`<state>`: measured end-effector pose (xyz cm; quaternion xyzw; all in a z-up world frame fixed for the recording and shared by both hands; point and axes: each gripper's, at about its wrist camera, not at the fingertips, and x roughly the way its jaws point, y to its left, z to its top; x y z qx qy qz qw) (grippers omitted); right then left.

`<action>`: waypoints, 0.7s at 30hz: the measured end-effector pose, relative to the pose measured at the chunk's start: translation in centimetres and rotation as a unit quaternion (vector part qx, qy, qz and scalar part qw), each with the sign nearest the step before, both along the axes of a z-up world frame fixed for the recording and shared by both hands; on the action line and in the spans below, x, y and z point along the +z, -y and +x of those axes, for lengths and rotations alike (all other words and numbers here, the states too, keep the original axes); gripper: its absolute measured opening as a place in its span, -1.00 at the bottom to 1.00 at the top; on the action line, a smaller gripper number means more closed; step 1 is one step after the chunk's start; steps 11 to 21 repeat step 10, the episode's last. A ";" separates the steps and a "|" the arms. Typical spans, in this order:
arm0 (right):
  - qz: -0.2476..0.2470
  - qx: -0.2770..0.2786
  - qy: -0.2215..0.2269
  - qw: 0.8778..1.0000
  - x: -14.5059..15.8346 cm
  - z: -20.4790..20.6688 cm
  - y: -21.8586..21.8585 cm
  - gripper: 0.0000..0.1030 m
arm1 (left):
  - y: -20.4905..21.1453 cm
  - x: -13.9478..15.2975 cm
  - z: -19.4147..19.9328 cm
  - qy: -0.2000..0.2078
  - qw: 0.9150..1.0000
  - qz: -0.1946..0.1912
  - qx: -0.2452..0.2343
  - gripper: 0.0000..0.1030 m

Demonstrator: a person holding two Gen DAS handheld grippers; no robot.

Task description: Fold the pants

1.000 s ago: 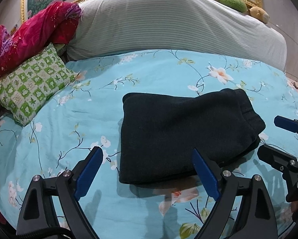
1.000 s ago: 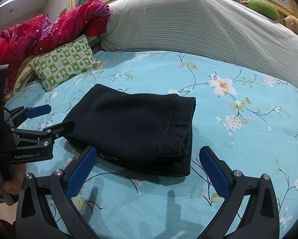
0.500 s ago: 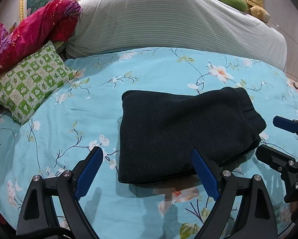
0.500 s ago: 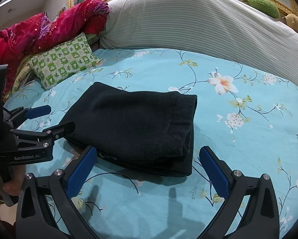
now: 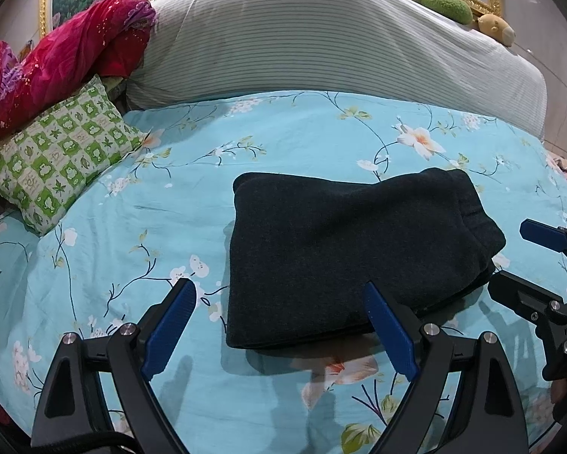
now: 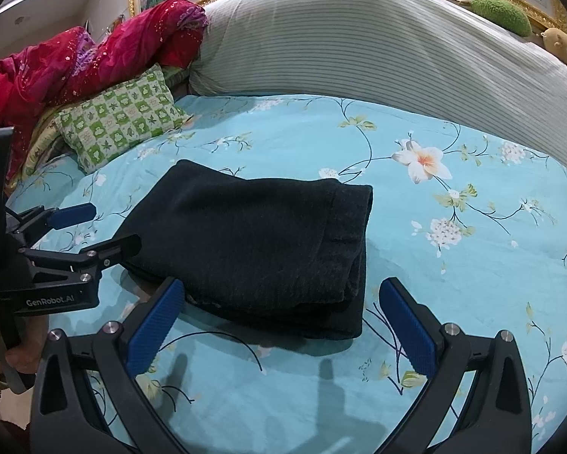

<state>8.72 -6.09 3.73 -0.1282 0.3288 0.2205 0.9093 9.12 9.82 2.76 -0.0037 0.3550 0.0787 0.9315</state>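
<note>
Dark pants (image 5: 344, 249) lie folded into a thick rectangle on the turquoise floral bedsheet (image 5: 192, 196); the right wrist view shows the same pants (image 6: 260, 242) with the waistband edge at the right. My left gripper (image 5: 279, 310) hovers open just in front of the bundle's near edge, nothing between its blue pads. My right gripper (image 6: 279, 310) is open too, near the bundle's front right corner, holding nothing. Each gripper appears in the other's view: the right one (image 5: 525, 261) at the far right, the left one (image 6: 94, 227) at the far left.
A green checked pillow (image 5: 56, 151) and a red quilt (image 5: 64, 56) lie at the back left. A large striped grey bolster (image 5: 321, 34) runs along the headboard, with plush toys (image 5: 446, 5) on top. A hand (image 6: 3, 344) holds the left gripper's handle.
Both grippers have drawn slightly back and up from the pants, staying open. The folded pants have not moved.
</note>
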 end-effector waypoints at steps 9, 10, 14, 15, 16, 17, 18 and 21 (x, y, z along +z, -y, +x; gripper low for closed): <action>0.000 0.002 0.002 1.000 0.2 0.1 0.1 0.99 | 0.0 0.1 0.1 -0.002 1.000 0.000 0.004 0.77; 0.000 0.002 0.002 1.000 0.3 0.0 0.1 0.99 | -0.1 0.1 0.1 -0.004 1.000 -0.002 0.006 0.77; 0.000 0.002 0.002 1.000 0.3 0.0 0.1 0.99 | -0.1 0.1 0.1 -0.004 1.000 -0.002 0.006 0.77; 0.000 0.002 0.002 1.000 0.3 0.0 0.1 0.99 | -0.1 0.1 0.1 -0.004 1.000 -0.002 0.006 0.77; 0.000 0.002 0.002 1.000 0.3 0.0 0.1 0.99 | -0.1 0.1 0.1 -0.004 1.000 -0.002 0.006 0.77; 0.000 0.002 0.002 1.000 0.3 0.0 0.1 0.99 | -0.1 0.1 0.1 -0.004 1.000 -0.002 0.006 0.77; 0.000 0.002 0.002 1.000 0.3 0.0 0.1 0.99 | -0.1 0.1 0.1 -0.004 1.000 -0.002 0.006 0.77; 0.000 0.002 0.002 1.000 0.3 0.0 0.1 0.99 | -0.1 0.1 0.1 -0.004 1.000 -0.002 0.006 0.77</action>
